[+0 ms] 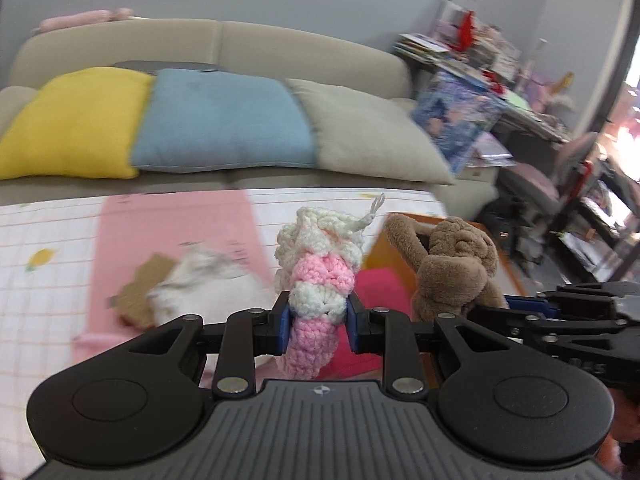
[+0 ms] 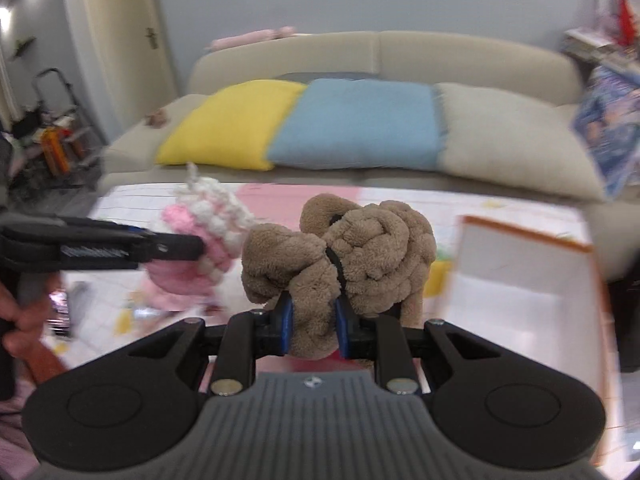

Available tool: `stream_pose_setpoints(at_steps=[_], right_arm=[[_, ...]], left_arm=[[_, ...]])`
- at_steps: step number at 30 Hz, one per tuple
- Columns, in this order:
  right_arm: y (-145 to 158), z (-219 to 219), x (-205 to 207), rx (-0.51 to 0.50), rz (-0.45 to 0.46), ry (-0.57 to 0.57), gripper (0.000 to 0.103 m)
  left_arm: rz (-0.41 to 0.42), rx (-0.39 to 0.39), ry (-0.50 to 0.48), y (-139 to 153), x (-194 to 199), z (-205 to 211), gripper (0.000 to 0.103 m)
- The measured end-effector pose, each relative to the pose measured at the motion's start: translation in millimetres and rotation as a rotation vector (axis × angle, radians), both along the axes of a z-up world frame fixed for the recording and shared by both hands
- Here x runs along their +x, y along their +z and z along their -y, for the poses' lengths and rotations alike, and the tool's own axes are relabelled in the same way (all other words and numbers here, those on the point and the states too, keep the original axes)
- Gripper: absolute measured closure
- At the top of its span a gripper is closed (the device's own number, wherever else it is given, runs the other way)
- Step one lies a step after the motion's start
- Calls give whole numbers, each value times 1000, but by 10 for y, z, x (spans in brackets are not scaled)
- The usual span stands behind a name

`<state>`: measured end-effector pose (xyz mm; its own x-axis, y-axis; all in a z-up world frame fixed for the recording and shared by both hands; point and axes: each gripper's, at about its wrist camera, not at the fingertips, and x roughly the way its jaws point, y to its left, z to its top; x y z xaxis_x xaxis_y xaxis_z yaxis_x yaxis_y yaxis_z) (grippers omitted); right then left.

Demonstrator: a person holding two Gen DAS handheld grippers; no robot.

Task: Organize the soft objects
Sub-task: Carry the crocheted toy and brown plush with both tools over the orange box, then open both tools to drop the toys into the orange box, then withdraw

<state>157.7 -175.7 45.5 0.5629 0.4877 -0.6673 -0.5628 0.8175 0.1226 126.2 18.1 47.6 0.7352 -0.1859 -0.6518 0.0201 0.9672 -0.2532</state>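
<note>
My left gripper (image 1: 318, 316) is shut on a pink and white crocheted toy (image 1: 320, 276) and holds it above the table. My right gripper (image 2: 314, 326) is shut on a brown plush toy (image 2: 348, 248) and holds it up beside the crocheted toy. In the left wrist view the brown plush (image 1: 452, 268) hangs just to the right, with the right gripper (image 1: 560, 312) side-on. In the right wrist view the crocheted toy (image 2: 208, 228) and left gripper (image 2: 100, 244) are to the left. A white fluffy toy (image 1: 208, 288) lies on the table.
The table has a white grid cloth (image 1: 48, 272) with a pink mat (image 1: 176, 232). An orange-rimmed box (image 2: 520, 280) stands at the right. A sofa (image 2: 400, 56) with yellow, blue and grey cushions is behind. A brown cardboard piece (image 1: 140, 292) lies by the white toy.
</note>
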Motion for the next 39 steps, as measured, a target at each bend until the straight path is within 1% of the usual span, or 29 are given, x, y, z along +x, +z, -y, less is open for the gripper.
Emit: stream_pose_setpoints(at_steps=[3,5,10,14,15,17,20,23,26,28,30,32,36,38,39], right_arm=[[6,268,128,-94,29,-55,83],[-31,486,220,-146,22,-69,83],[-211,990,525,-239,-56,-77,83],[-421,1304,717,-254,-149,-66,83],[-483,1352,770,-259,-172,-55,83],[-602,1397,854,-274,-205,-22,83],[-824,1414,972,-298,-267,25,83],[-1027,1378,1043,-326,-337,38,83],[-1186,1360,1103,-333,-399,61,83],[-1256,1333,1109,-351,-424,74,82],[-1301,1303,1113,-373,-435,82,81],[-1298,1282,1137,-383,-446,81,77],[-1307,1264,1198,-386,-468,66,72],[-1322,1275,1219,-393,-465,58,71],[-1314,1273,1224,-393,-465,54,69]], left_arm=[[0,-46,-87,46,200,277,73],[-15,-84,-149,52,345,482,73],[-71,-147,-286,1,728,1032,73],[-148,-193,-362,-128,994,1447,73],[-164,-187,-377,-166,1028,1524,73],[-196,-126,-400,-287,1102,1705,73],[-289,-37,-403,-551,1231,1893,73],[-386,25,-402,-797,1303,1984,73],[-446,79,-382,-965,1337,2005,73],[-483,118,-375,-1030,1326,2030,72],[-504,132,-381,-1069,1298,2047,71],[-522,139,-383,-1084,1273,2059,70],[-515,175,-372,-1082,1284,2108,67],[-517,172,-370,-1070,1304,2105,63],[-512,164,-372,-1055,1298,2092,58]])
